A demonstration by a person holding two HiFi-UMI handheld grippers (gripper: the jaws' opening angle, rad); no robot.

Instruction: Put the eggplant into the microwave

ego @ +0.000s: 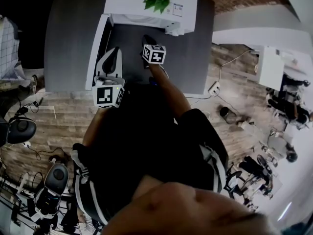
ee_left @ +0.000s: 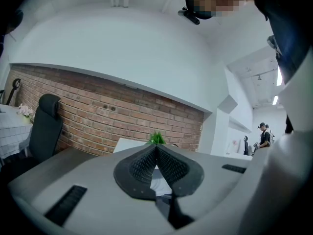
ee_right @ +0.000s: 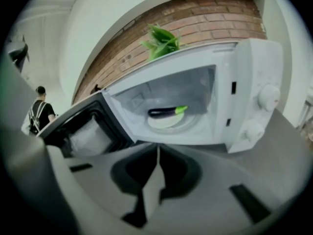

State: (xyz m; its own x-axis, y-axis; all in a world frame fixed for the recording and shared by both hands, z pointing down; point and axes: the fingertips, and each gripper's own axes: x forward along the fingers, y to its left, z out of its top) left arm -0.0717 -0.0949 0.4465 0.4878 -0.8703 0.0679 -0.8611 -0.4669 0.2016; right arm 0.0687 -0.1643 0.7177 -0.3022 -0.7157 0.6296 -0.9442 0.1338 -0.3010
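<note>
Right gripper view: the eggplant [ee_right: 166, 111] lies on the round plate [ee_right: 168, 123] inside the white microwave [ee_right: 254, 82], whose door [ee_right: 83, 126] stands swung open at the left and whose top carries a green plant [ee_right: 161, 40]. The right gripper [ee_right: 157, 148] is outside the cavity and points toward it, its jaws closed together with nothing between them. The left gripper [ee_left: 156, 148] likewise has closed, empty jaws and faces a brick wall [ee_left: 98, 111]; in the head view both grippers are above the grey worktop [ego: 73, 33] in front of the microwave.
</note>
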